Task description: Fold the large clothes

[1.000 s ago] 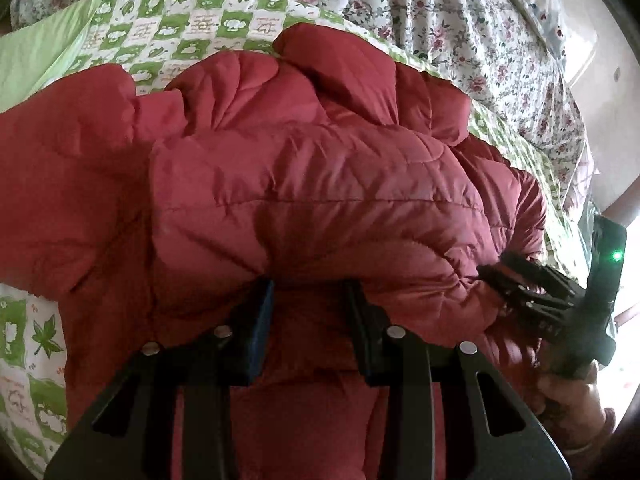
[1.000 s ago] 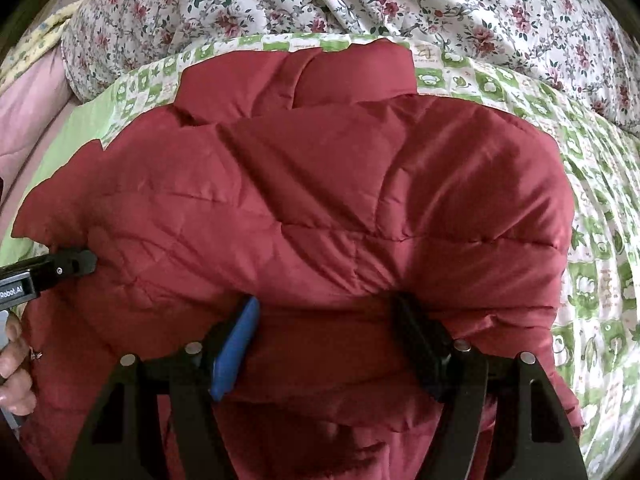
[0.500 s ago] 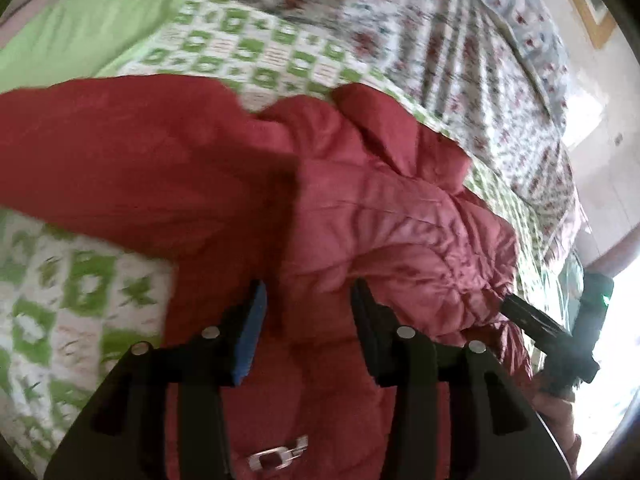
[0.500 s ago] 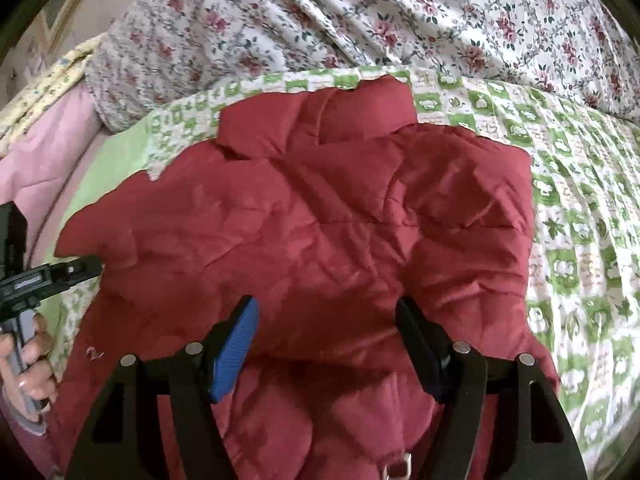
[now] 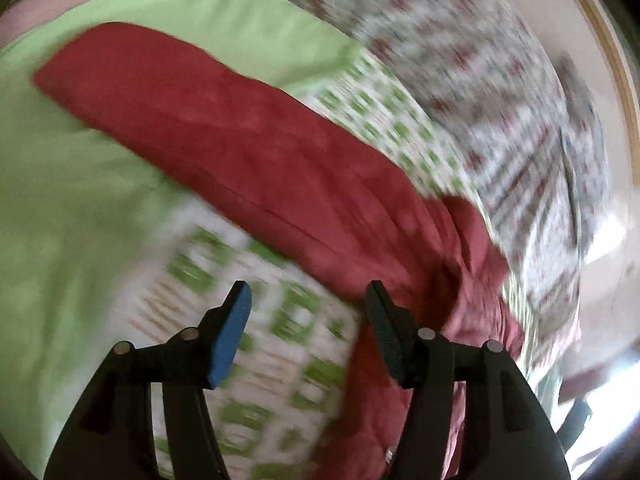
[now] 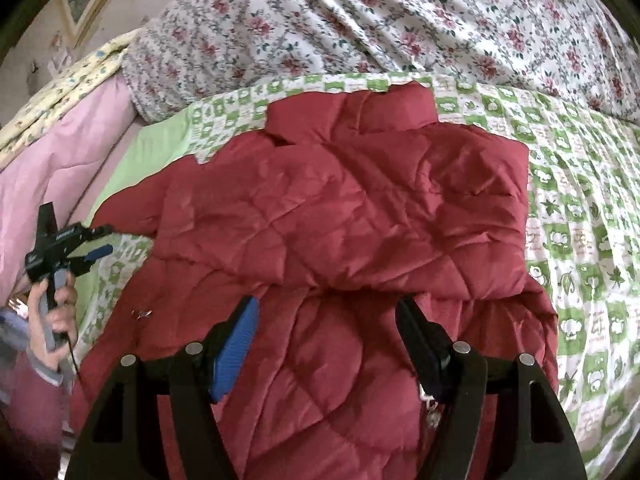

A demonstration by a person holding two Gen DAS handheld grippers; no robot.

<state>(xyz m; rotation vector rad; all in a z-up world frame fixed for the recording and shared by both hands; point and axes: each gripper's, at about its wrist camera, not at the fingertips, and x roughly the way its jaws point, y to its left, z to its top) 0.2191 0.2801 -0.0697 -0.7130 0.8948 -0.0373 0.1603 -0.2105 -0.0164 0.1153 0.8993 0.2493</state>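
Green-checked quilt (image 6: 580,184) under red jacket (image 6: 360,216), floral bedding (image 6: 400,20) behind

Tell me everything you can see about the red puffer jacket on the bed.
The red jacket is a quilted, puffy coat with stitched diamond-like panels and a stand-up collar at its far end. It lies spread on the green-and-white patterned bedcover, its upper part folded down over the lower part, leaving a thick fold edge across the middle. One sleeve stretches out flat over the plain green sheet. A small metal zipper pull shows near one edge. Neither gripper's fingers hold it.
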